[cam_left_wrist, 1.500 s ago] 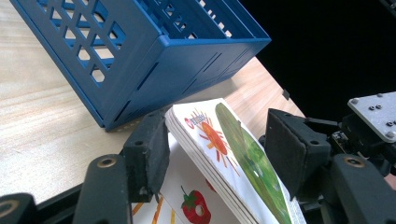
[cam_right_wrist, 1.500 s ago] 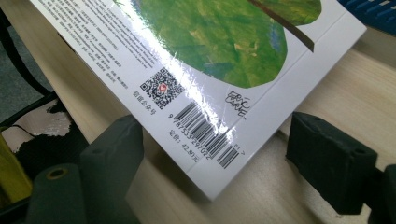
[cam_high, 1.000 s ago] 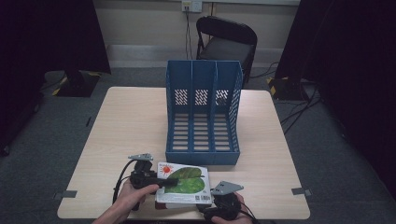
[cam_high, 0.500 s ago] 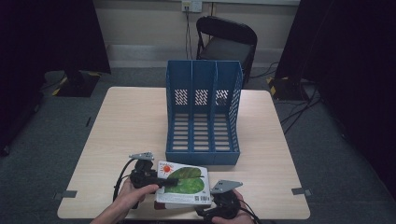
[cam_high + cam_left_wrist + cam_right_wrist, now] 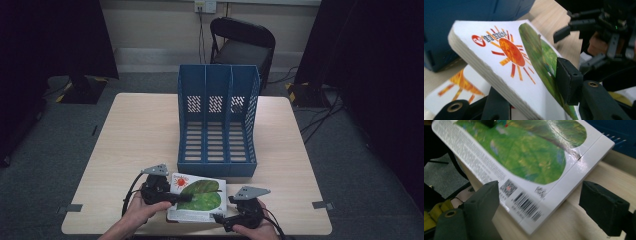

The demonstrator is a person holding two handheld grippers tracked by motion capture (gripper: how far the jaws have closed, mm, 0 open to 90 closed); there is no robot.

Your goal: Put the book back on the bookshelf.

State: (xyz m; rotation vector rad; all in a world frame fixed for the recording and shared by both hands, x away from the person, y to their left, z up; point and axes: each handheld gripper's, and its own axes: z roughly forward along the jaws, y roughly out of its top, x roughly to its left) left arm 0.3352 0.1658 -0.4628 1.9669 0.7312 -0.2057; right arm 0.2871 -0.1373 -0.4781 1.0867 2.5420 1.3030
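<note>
Left gripper view: we're clamping the left gripper (image 5: 534,95) on the board book (image 5: 506,62), tilted off the tabletop (image 5: 135,130) by the blue file rack (image 5: 217,120). Stiff, glossy, probably slippery. Right gripper (image 5: 551,202) jaws wide, straddling its barcode corner.

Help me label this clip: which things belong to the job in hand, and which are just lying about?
In the job:
- left gripper, clamped on the top book
- second book beneath it
- right gripper, jaws open at the top book's corner
- blue file rack, probably where the books go

Lying about:
- folding chair
- table, only the work surface
</note>
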